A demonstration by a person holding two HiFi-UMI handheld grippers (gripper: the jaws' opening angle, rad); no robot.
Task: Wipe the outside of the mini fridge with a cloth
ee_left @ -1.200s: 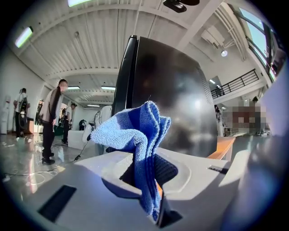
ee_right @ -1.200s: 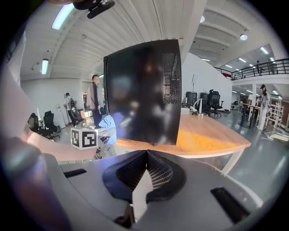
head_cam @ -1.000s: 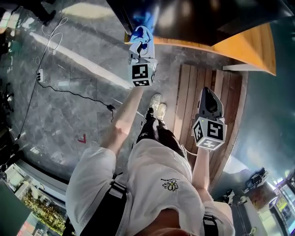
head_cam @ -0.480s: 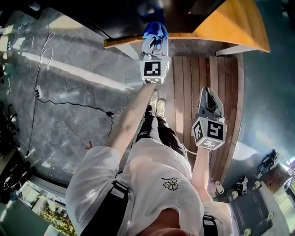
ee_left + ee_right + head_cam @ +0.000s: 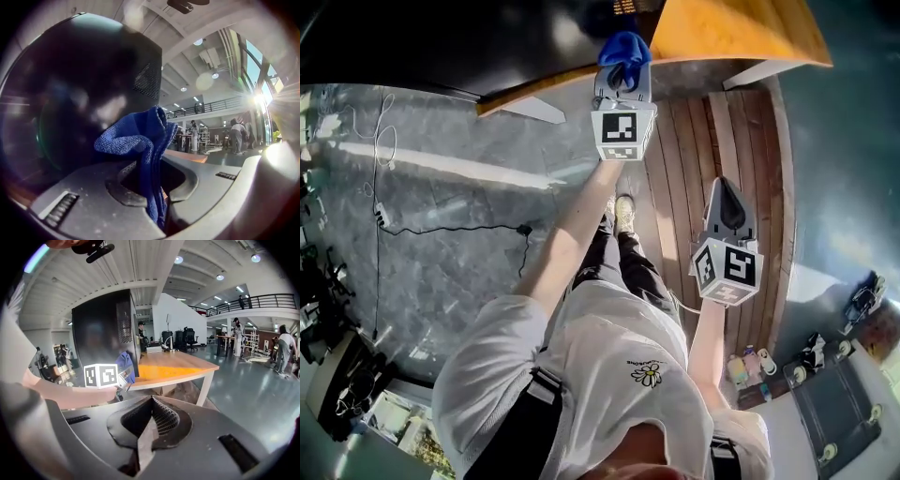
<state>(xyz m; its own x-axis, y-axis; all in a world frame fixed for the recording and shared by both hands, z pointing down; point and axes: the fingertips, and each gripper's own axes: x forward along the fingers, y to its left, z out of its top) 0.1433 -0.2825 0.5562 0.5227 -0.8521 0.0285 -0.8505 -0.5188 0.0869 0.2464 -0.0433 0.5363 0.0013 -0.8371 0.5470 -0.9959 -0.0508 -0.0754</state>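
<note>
As the left gripper (image 5: 623,82) clamped the cloth (image 5: 625,47) by the mini fridge (image 5: 469,37) at twelve o'clock, with the right gripper (image 5: 729,199) closed and empty, pressing and sweeping seemed next.

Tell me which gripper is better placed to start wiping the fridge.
Left. The left gripper is shut on the cloth, up close to the fridge. The right gripper is shut, empty, and held back near the person's body.

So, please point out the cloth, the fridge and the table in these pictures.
cloth (image 5: 136,136): left gripper view, on the bunched upper fold.
fridge (image 5: 101,336): right gripper view, on its dark side wall.
table (image 5: 173,365): right gripper view, on the bare wooden top.
</note>
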